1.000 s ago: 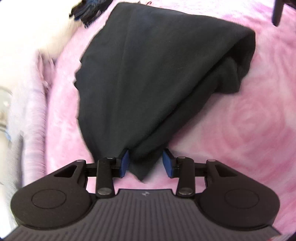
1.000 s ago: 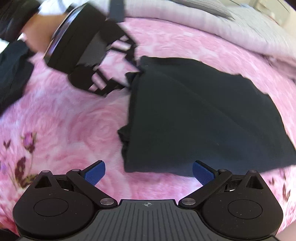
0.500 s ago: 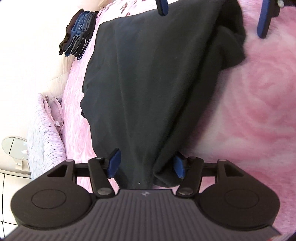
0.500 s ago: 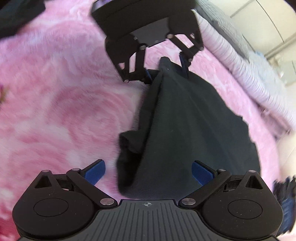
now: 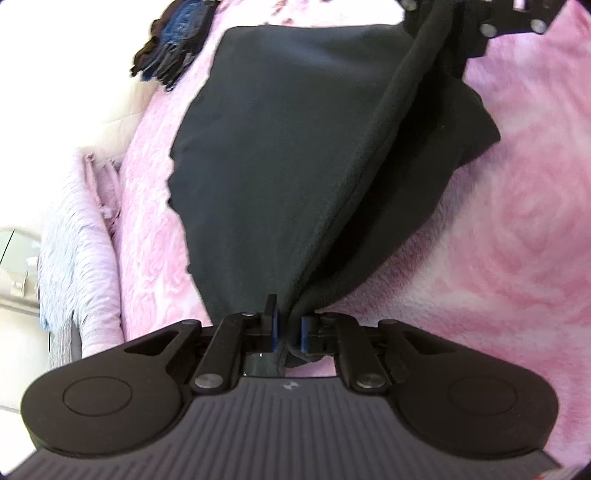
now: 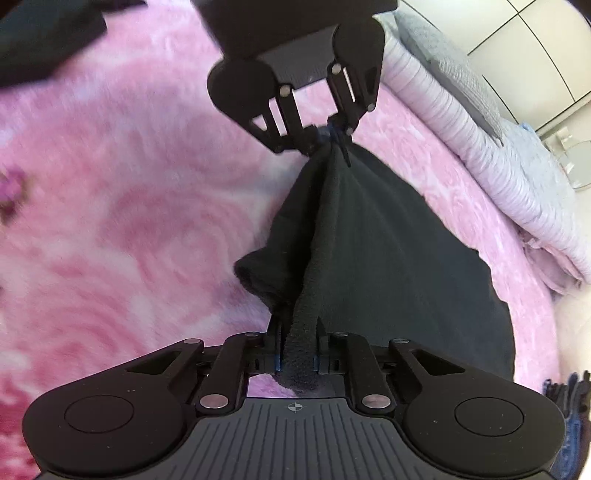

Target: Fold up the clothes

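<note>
A black garment lies partly folded on the pink rose-patterned blanket. My left gripper is shut on one end of its folded edge. My right gripper is shut on the other end of that edge. The edge is pulled into a taut ridge between them, and the rest of the garment hangs down to the blanket. Each gripper shows in the other's view: the right one at the top of the left wrist view, the left one at the top of the right wrist view.
A stack of folded dark and blue clothes sits at the far side of the bed, also in the right wrist view. A lilac striped pillow lies along the bed's edge. Another dark garment lies at the far left.
Both grippers were open a second ago. They have closed on the two ends of the garment's folded edge and lifted it off the blanket, facing each other.
</note>
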